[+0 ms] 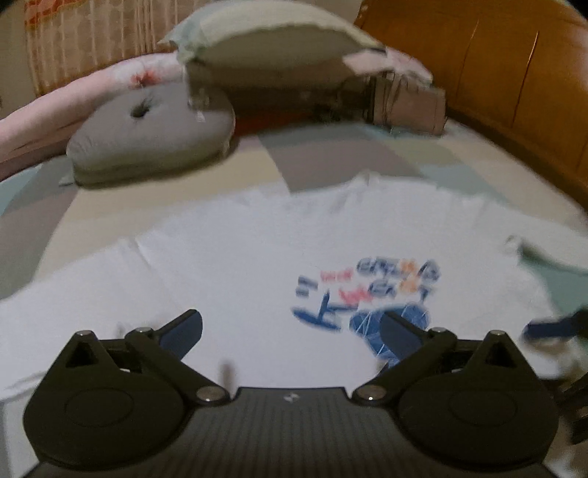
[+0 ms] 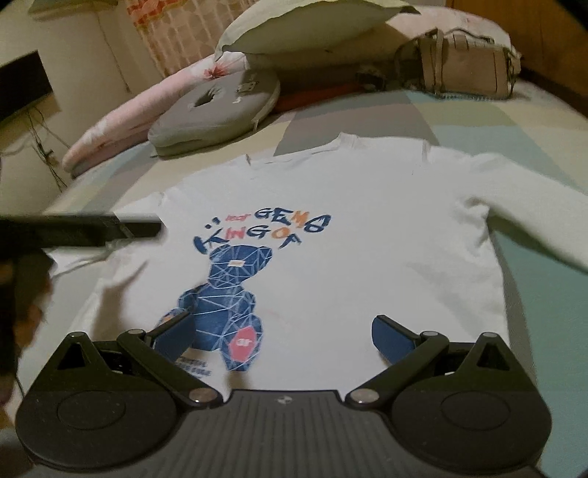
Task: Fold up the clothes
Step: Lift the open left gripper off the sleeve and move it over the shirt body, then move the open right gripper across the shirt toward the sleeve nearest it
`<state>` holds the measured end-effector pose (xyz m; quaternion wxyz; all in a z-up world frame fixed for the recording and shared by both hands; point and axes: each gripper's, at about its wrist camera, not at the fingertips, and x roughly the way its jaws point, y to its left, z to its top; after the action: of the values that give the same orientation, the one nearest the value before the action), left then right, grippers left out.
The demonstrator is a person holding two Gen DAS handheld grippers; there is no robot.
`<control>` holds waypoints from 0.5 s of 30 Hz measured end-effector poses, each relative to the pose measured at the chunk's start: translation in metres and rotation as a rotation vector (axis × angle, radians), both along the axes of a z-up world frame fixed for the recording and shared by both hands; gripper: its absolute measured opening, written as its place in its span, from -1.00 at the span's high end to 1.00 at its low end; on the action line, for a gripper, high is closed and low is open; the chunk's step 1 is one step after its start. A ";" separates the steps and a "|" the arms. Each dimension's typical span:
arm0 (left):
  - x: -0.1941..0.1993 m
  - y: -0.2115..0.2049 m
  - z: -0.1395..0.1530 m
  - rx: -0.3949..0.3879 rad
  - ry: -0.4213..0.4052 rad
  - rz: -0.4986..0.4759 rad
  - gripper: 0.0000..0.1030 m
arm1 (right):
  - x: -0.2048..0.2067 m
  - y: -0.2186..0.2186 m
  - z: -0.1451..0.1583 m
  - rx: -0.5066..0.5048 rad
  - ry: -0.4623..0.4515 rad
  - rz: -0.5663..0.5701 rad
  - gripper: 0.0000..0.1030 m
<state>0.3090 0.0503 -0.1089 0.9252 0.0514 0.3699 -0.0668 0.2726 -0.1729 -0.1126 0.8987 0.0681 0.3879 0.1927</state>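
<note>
A white long-sleeved shirt (image 2: 367,239) lies face up and spread flat on the bed, with a blue bear and lettering printed on its chest (image 2: 228,290). My right gripper (image 2: 281,331) hovers open over the hem, just right of the bear, with nothing between its fingers. My left gripper (image 1: 292,331) is open too, low over the shirt (image 1: 220,257) left of the print, and holds nothing. The left wrist view is blurred. A dark finger (image 2: 139,228) of the left gripper reaches in over the shirt's left sleeve in the right wrist view.
A patchwork bedsheet (image 2: 533,147) covers the bed. Beyond the collar lie a grey cushion (image 2: 217,114) with a hole, a pale pillow (image 2: 294,29), a pink floral blanket (image 2: 121,121) and a beige bag (image 2: 463,70). A wooden headboard (image 1: 514,73) rises at the right.
</note>
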 end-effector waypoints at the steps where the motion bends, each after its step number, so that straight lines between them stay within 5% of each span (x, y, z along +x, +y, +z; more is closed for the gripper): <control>1: 0.001 -0.005 -0.010 0.041 -0.003 0.007 -0.99 | 0.001 0.002 -0.002 -0.021 -0.004 -0.007 -1.00; 5: -0.004 -0.017 -0.033 0.147 -0.057 0.003 -0.99 | 0.009 0.011 -0.012 -0.082 0.008 -0.017 -1.00; 10: -0.005 0.014 -0.042 -0.063 -0.041 0.017 -0.99 | 0.009 0.023 -0.021 -0.175 -0.046 -0.002 -1.00; 15: -0.009 0.028 -0.033 -0.126 -0.001 0.012 -0.99 | 0.008 0.029 -0.024 -0.215 -0.070 -0.001 -1.00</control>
<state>0.2998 0.0785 -0.1419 0.9273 -0.0094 0.3647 -0.0844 0.2805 -0.1440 -0.1369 0.9140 -0.0352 0.3745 0.1521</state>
